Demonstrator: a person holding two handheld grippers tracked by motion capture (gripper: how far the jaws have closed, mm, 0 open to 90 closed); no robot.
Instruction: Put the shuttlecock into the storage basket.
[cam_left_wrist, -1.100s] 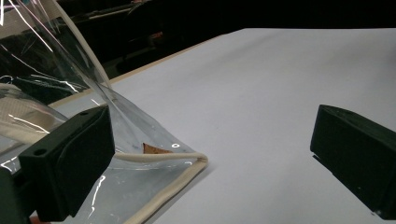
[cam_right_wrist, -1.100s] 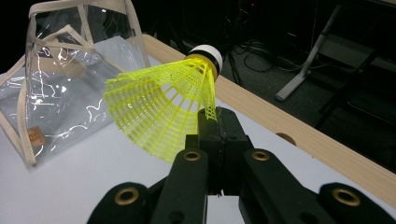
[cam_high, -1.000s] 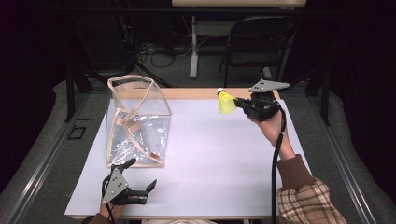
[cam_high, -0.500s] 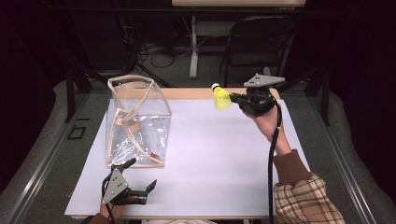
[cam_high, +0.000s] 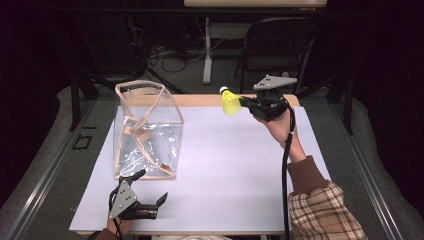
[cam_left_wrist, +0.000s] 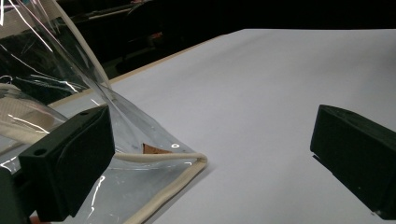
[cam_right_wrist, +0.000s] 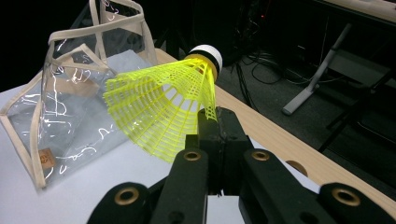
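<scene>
Yellow mesh up in the air — the shuttlecock (cam_high: 230, 102) is pinched by the rim of its skirt in the right gripper (cam_high: 246, 102), jaws clamped tight on the plastic lattice, white-banded cork (cam_right_wrist: 206, 55) pointing up and away. It hangs above the far edge of the table (cam_high: 200, 100), right of centre, and it is higher and a touch further left than a second ago: back then it sat lower, closer to the far right corner. The arm is lifting and swinging it over, so the carry is under way.

Where to? My read is the clear plastic bag (cam_high: 146, 131), standing open near the left edge of the white sheet (cam_high: 235, 170), its cream trim framing a wide mouth. In the right gripper view the bag (cam_right_wrist: 70, 100) sits beyond the shuttlecock (cam_right_wrist: 161, 109), well apart, so there is travel left before any drop.

Down at the near edge, the left gripper (cam_high: 148, 192) has not budged across these moments. Its jaws are spread wide, holding nothing, with one jaw just beside the bag's near corner (cam_left_wrist: 198, 161); whether it touches the plastic I cannot tell. It looks placed to steady the bag when the shuttlecock arrives. Grip on thin mesh is the worry: it could flex or slip.
</scene>
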